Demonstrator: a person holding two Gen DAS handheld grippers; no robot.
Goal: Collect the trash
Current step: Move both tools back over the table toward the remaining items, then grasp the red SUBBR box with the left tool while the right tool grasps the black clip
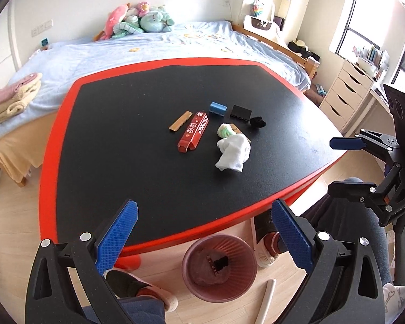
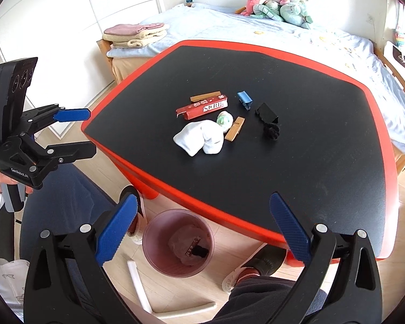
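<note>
Bright daylight enters through the glazed window [image 1: 364, 29], blown out to white; soft shadows, sharp focus, strong fisheye curvature with dark vignetted corners.

Sunlit bedroom: blue-sheeted bed [image 1: 175, 46], white drawers [image 1: 345, 91], pale wood floor [image 2: 175, 291].

The bench [image 1: 154, 162] has a matt, finely grained black top with a smooth red rim. On it lie a glossy red carton [image 1: 193, 131], crumpled white cloth [image 1: 233, 153] and a wooden strip [image 1: 180, 121]. The gripper pads [image 1: 116, 236] are knurled blue plastic; the bin [image 1: 219, 267] is ribbed translucent pink plastic.
</note>
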